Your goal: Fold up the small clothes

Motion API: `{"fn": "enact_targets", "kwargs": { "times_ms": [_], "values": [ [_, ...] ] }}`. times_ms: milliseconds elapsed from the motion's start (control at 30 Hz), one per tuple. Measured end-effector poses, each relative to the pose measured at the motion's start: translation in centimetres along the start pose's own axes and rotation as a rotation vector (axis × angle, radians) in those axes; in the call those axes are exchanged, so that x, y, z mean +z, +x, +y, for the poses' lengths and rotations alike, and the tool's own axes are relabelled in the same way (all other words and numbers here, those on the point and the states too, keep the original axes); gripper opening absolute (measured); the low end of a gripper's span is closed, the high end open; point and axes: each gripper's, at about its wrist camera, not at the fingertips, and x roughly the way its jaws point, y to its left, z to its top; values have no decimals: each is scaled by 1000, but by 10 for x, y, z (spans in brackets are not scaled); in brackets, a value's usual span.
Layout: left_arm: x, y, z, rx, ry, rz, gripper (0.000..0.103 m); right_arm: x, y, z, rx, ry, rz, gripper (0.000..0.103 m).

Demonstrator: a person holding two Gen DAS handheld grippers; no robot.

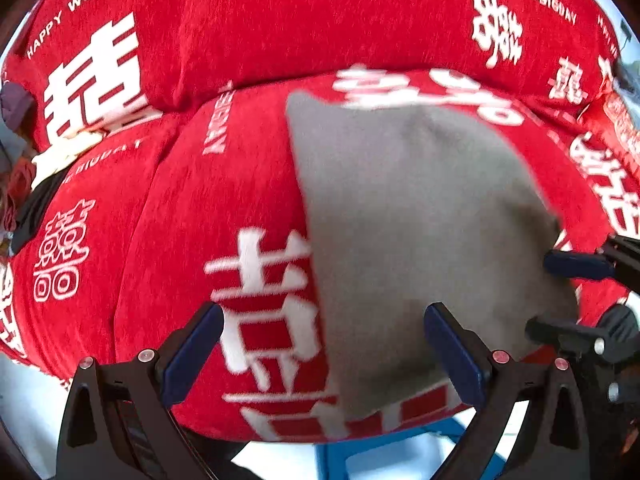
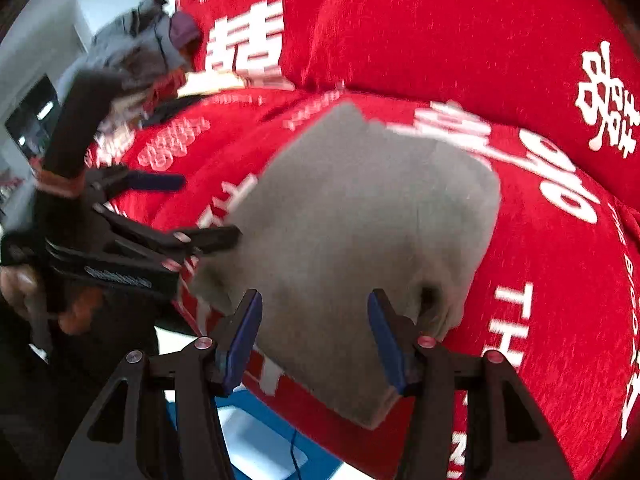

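red printed cover | blurred heap, maybe clothes | blue frame

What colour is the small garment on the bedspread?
Plain grey garment; clearest in the right wrist view.

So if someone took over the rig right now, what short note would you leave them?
Left gripper: jaws wide open above the near edge of the grey garment, holding nothing.
Right gripper: jaws part open over the garment's near edge; no grip visible.
The garment lies flat, apparently already folded, on the red printed cover.
Left to do: check the fold is finished, complete it if not, then move on to the next piece.
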Motion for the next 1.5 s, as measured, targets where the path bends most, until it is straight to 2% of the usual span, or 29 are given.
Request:
{"fn": "enact_targets", "kwargs": {
  "times_ms": [100,233,367,433,500,533,600,733,800,900,967,1000,1133,1233,1367,1500],
  "values": [
    [-13,11,12,-33,-24,26,102,-15,15,-11,-36,33,48,59],
    [-22,15,17,-37,-24,45,102,-30,14,-22,-12,83,45,58],
    [-24,-5,10,-56,27,-2,102,-27,9,-17,-28,82,48,59],
    [-21,-9,4,-35,52,-26,102,-22,2,-10,-17,60,26,59],
    [-18,3,-1,38,74,8,102,-19,3,-6,-7,50,24,59],
    [-18,16,-1,55,80,61,102,-18,7,-5,-15,51,37,59],
    [-20,24,2,26,55,103,102,-20,15,-9,-42,67,67,59],
    [-21,13,2,34,56,96,102,-29,13,-15,-41,99,77,59],
    [-15,-3,1,9,64,54,102,-26,5,-12,-46,93,78,59],
    [7,-17,3,-33,48,-10,102,-9,-9,-9,-45,51,36,60],
    [28,-14,5,-16,24,-41,102,3,-11,-10,-72,25,15,67],
    [37,-8,7,1,12,-48,102,11,-7,-12,-85,20,6,67],
    [68,32,11,54,-48,6,102,29,16,-24,-72,51,19,67],
    [75,50,8,44,-59,28,102,34,33,-28,-88,60,44,67],
    [81,59,8,52,-55,37,102,34,39,-35,-106,90,39,66],
    [83,42,4,59,-63,28,102,37,23,-34,-138,123,30,67]
  ]
}}
